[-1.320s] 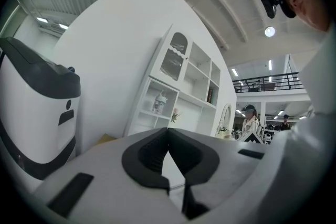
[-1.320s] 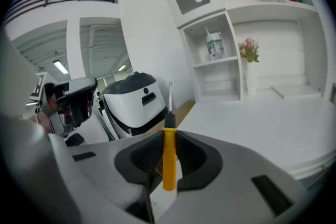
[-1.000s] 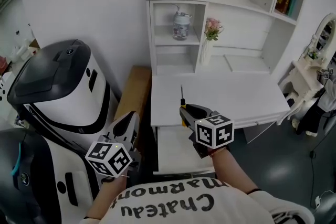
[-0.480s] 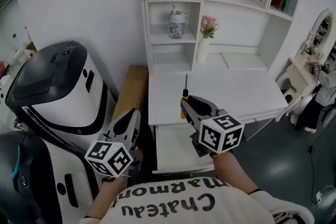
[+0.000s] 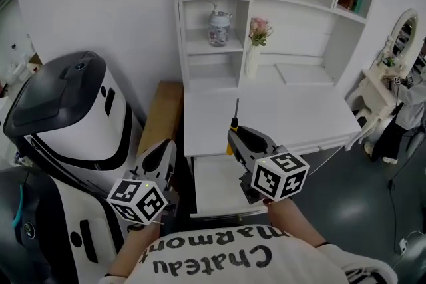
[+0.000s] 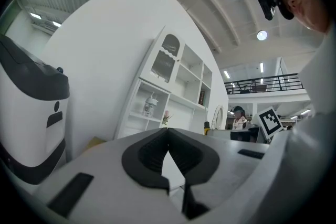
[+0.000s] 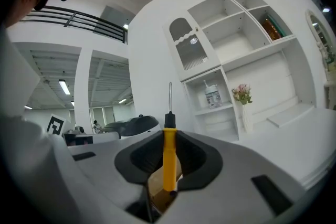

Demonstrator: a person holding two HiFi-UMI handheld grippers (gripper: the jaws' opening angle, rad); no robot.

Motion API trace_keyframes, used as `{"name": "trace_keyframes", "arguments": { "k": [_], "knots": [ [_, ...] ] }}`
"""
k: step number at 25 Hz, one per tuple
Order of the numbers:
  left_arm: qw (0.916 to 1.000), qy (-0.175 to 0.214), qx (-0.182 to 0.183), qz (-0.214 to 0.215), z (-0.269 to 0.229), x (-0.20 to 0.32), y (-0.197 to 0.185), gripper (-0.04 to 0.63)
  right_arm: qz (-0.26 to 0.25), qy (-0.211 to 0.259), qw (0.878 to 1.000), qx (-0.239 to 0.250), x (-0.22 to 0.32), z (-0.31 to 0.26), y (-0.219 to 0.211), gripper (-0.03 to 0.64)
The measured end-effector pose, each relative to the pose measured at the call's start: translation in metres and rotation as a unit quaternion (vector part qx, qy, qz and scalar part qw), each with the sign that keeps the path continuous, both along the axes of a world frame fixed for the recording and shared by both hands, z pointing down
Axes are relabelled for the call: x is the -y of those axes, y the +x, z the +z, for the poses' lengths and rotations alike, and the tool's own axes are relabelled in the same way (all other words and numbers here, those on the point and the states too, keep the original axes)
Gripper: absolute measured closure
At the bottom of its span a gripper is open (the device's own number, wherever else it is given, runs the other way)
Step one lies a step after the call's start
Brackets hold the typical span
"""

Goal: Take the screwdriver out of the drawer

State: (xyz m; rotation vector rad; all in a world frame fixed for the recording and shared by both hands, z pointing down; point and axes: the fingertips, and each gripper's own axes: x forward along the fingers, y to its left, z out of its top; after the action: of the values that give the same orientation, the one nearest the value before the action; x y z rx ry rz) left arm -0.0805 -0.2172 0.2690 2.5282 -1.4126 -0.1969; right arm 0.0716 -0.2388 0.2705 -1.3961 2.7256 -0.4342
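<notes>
A screwdriver point(image 5: 233, 126) with a yellow handle point(image 7: 169, 160) and a thin metal shaft stands upright in my right gripper point(image 5: 234, 136), whose jaws are shut on the handle. It hangs above the front edge of the white desk point(image 5: 279, 120), over the open white drawer point(image 5: 216, 186). My left gripper point(image 5: 162, 157) is low at the left, beside the drawer, its jaws shut with nothing between them point(image 6: 169, 152).
A white hutch point(image 5: 266, 16) with shelves holds a bottle point(image 5: 217, 26) and a vase of flowers point(image 5: 255, 46). A large black and white machine point(image 5: 66, 123) stands at the left. A wooden board point(image 5: 162, 116) lies between it and the desk.
My right gripper has risen with the screwdriver, from over the drawer to above the desk's front edge. The left gripper has stayed put.
</notes>
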Motion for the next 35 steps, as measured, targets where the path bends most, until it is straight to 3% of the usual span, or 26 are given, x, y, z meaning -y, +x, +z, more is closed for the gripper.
{"name": "trace_keyframes", "arguments": {
  "k": [35],
  "knots": [
    [0.9991, -0.026, 0.003, 0.032, 0.022, -0.018, 0.004, 0.572, 0.011, -0.041, 0.999, -0.023, -0.027, 0.034, -0.006, 0.532]
  ]
}}
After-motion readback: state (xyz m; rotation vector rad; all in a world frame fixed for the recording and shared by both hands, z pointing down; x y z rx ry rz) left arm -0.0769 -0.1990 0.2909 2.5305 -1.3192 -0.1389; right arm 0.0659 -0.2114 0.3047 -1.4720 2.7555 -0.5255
